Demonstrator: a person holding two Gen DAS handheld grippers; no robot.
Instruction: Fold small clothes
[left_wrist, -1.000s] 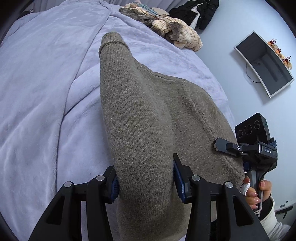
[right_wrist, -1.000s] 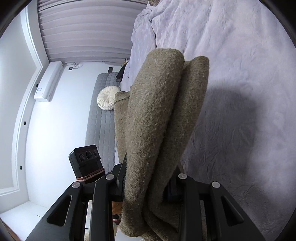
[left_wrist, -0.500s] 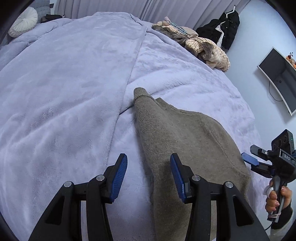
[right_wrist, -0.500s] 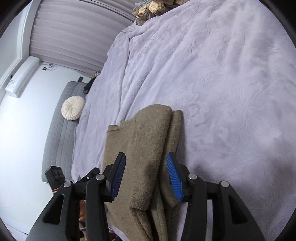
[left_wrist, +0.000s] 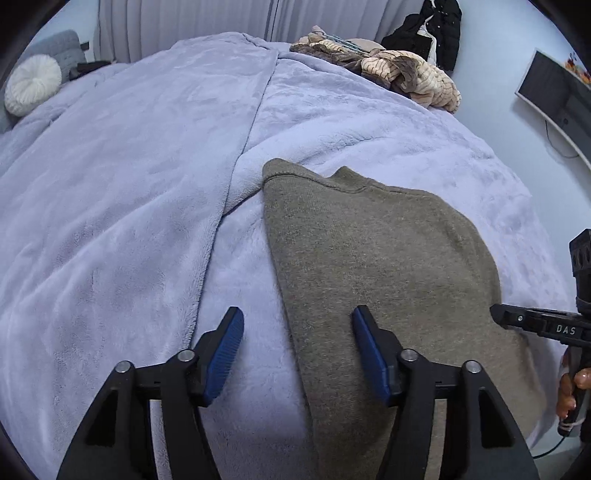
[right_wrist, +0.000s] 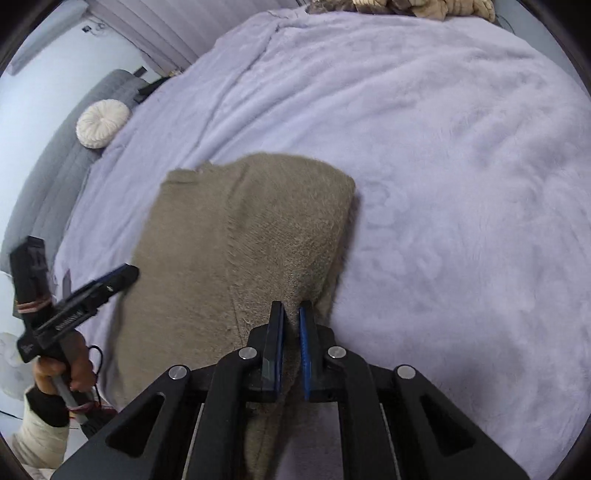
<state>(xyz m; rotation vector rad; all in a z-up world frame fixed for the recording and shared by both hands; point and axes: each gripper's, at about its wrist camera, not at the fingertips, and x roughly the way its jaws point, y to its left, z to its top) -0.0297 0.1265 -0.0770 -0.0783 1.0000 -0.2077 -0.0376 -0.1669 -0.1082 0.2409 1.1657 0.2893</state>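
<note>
Sweater (left_wrist: 369, 280) lay mid-frame to lower right in the left wrist view, flat on the blanket (left_wrist: 129, 192), neckline toward the upper middle.

Left gripper (left_wrist: 297, 349) was opening, pads (left_wrist: 225, 354) clear of fabric; only the sweater's left edge sat between the jaws, nothing held.

Right gripper (right_wrist: 291, 332) was pinched almost fully shut on a ridge of the sweater (right_wrist: 251, 229) at lower centre of its view, a thin fold trapped between the blue pads (right_wrist: 304, 350).

Advice for the step: best kept low with the right pinch, dragged across so the folded layer stayed flat; left free to pin or regrip the near edge.

Knit looked thick, fuzzy, olive-brown, ribbed at the collar; likely grippy, slow to slide. Blanket was plush lavender fleece, soft and lumpy. Clothes pile (left_wrist: 399, 70) sat upper right, round white cushion (left_wrist: 33, 88) upper left.
</note>
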